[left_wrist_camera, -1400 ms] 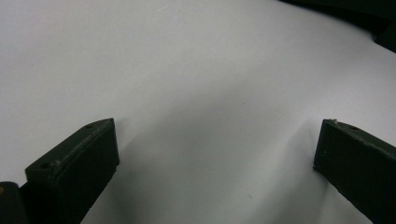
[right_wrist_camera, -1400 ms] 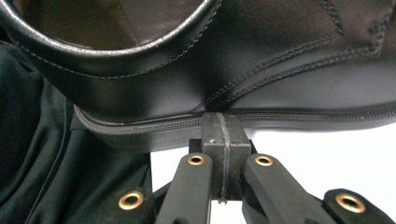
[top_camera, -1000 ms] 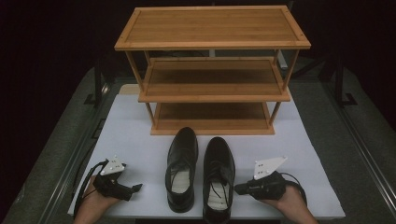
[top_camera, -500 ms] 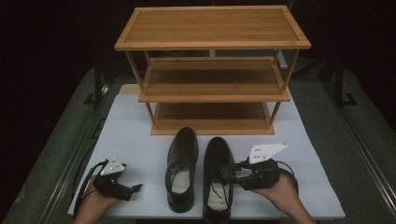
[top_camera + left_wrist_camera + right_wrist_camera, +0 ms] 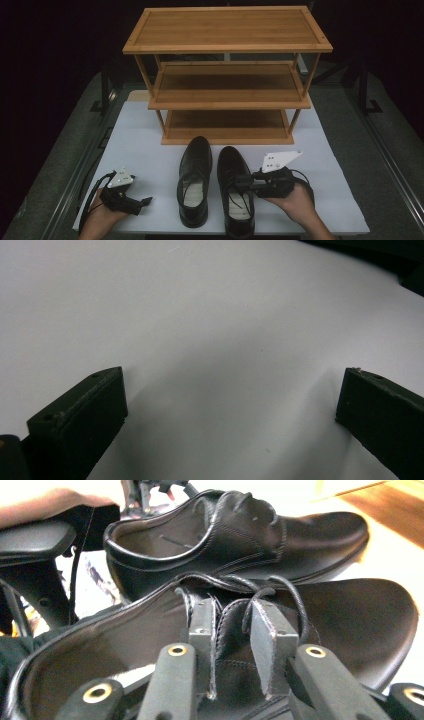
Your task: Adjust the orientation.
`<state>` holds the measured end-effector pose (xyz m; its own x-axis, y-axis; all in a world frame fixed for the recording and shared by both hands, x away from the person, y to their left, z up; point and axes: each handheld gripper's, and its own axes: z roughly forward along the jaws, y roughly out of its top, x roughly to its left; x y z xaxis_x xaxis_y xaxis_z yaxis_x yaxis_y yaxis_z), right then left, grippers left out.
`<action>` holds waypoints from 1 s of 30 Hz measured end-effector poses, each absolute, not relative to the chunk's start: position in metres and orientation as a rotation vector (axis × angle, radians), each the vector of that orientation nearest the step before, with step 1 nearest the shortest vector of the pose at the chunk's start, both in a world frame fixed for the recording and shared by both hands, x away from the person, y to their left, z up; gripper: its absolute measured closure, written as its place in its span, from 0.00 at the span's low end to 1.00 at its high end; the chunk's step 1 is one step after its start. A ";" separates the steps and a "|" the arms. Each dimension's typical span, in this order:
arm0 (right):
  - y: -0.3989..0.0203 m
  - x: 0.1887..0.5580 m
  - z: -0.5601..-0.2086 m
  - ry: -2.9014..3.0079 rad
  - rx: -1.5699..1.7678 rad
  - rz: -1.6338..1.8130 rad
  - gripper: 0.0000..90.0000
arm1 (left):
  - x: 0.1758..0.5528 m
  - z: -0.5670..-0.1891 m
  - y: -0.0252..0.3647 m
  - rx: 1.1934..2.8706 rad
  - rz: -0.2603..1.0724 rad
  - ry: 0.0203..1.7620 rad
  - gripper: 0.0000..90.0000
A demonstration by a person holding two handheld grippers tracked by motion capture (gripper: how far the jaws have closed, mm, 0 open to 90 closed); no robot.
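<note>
shoes before the rack, right claw at the laces

shoes sit side by side on the white sheet, toes toward the wooden rack, just in front of its bottom shelf. we see our right gripper reaching in from the side over the right shoe. in the right gripper view its two black jaws stand narrowly apart at the lacing of that shoe: one pad lies against the edge of the lace flap, and the tongue and a loop of lace sit between them. the jaws have just been closing, yet we cannot tell whether they truly pinch the leather. the left shoe lies just beside it, untouched. our left gripper rests low on the sheet, well apart from the shoes, its jaws spread wide over bare white with nothing between them.
</note>
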<state>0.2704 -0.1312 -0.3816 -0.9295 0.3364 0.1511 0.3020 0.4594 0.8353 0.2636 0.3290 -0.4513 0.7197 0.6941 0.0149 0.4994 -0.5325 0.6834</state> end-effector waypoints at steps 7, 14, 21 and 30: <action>-0.140 0.276 -0.384 2.619 0.605 1.544 0.79 | 0.264 -0.451 0.329 2.249 0.375 0.902 0.00; -0.140 0.272 -0.382 2.593 0.595 1.566 0.94 | 0.264 -0.451 0.329 2.249 0.374 0.901 0.00; -0.152 0.272 -0.378 2.511 0.631 1.612 0.99 | 0.264 -0.451 0.329 2.249 0.375 0.901 0.00; -0.156 0.273 -0.375 2.402 0.683 1.594 0.99 | 0.264 -0.451 0.329 2.249 0.375 0.901 0.00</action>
<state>0.2735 -0.1560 -0.3755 -0.8788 0.4663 0.1019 0.2750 0.3203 0.9065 0.2635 0.3290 -0.4513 0.7192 0.6946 0.0142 0.4999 -0.5316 0.6837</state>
